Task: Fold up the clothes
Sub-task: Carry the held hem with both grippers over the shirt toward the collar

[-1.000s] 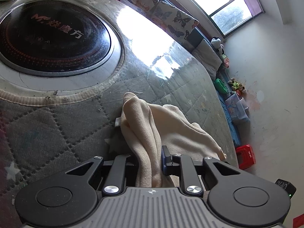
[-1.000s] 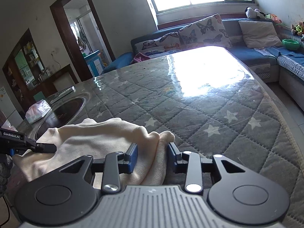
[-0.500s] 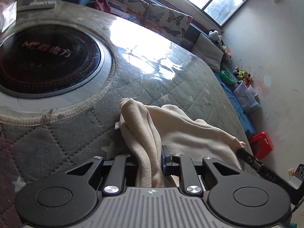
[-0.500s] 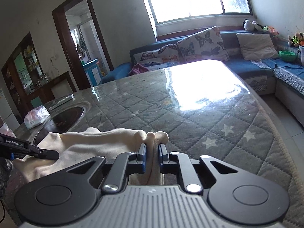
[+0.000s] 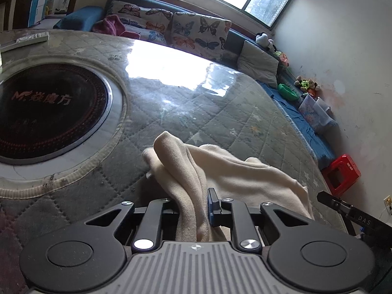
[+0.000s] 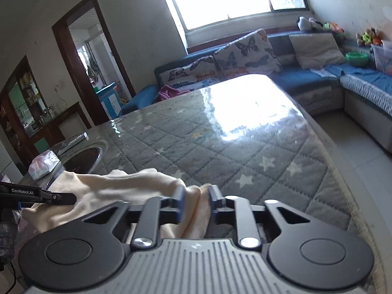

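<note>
A cream cloth garment (image 5: 220, 169) lies bunched on the quilted grey table cover (image 5: 220, 112). My left gripper (image 5: 193, 203) is shut on a thick fold of its near edge. In the right wrist view the same garment (image 6: 127, 186) stretches left, and my right gripper (image 6: 196, 203) is shut on a bunch of its other end. The left gripper's tip (image 6: 61, 197) shows at the left of the right wrist view. The right gripper's finger (image 5: 343, 205) shows at the right of the left wrist view. The garment hangs between both grippers, low over the table.
A round black induction hob (image 5: 44, 115) is set in the table at left. A remote (image 5: 24, 40) and a plastic packet (image 6: 44, 164) lie near it. A blue sofa with butterfly cushions (image 6: 232, 56) runs behind. A red stool (image 5: 341, 174) stands on the floor at right.
My right gripper closed on the garment's end. Both grippers lifted and tilted up, drawing the garment taut between them; the left grip is unchanged.
</note>
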{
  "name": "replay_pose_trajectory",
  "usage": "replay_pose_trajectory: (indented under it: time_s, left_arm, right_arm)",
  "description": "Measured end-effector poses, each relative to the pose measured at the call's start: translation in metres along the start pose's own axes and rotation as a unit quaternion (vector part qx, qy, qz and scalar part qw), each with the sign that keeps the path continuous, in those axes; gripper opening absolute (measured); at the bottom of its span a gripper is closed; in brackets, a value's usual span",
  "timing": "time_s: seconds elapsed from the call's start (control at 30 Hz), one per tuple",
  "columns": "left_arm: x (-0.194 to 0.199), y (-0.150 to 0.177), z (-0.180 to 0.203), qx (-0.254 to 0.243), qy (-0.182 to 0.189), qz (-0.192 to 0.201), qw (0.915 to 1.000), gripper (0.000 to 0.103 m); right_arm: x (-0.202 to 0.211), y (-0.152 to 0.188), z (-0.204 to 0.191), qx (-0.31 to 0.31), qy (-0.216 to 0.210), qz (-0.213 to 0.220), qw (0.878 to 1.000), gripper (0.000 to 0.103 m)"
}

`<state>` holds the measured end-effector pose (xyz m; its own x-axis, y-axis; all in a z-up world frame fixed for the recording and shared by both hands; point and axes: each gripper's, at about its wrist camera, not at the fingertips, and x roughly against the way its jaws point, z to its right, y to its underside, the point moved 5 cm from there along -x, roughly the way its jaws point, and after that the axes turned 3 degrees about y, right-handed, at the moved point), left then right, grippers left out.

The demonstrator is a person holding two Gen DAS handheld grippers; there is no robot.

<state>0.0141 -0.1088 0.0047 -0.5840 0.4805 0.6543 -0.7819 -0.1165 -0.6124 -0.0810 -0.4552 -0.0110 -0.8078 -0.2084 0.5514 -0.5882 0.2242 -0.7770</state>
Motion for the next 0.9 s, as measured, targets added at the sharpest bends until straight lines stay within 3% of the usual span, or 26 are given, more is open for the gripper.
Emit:
replay_pose_trajectory:
  time_s: [0.33,0.4,0.43,0.47,0.63,0.9]
  left_arm:
    - [-0.007,0.004,-0.01,0.009,0.001,-0.01,0.9999,0.018]
    - [-0.007,0.004,-0.01,0.008,0.0,-0.009,0.9999,0.018]
    - [-0.006,0.004,-0.009,0.007,0.0,-0.009,0.9999,0.018]
    - [-0.006,0.004,-0.009,0.006,-0.001,-0.008,0.9999,0.018]
    - [0.0,-0.001,0.003,-0.011,0.001,0.003,0.9999,0.017]
    - [-0.002,-0.023,0.041,-0.049,0.037,0.022,0.9979,0.016]
  right_arm:
    - [-0.03,0.011,-0.003,0.0,0.0,-0.015,1.0,0.037]
    - [-0.032,0.012,-0.007,0.009,0.0,-0.015,1.0,0.033]
    - [-0.032,0.013,-0.01,0.015,0.001,-0.014,1.0,0.02]
    - [-0.031,0.013,-0.014,0.021,0.001,-0.013,1.0,0.016]
    - [-0.017,0.006,-0.023,0.039,0.006,0.008,0.999,0.013]
    - [0.018,-0.023,-0.026,0.067,0.034,0.061,0.995,0.013]
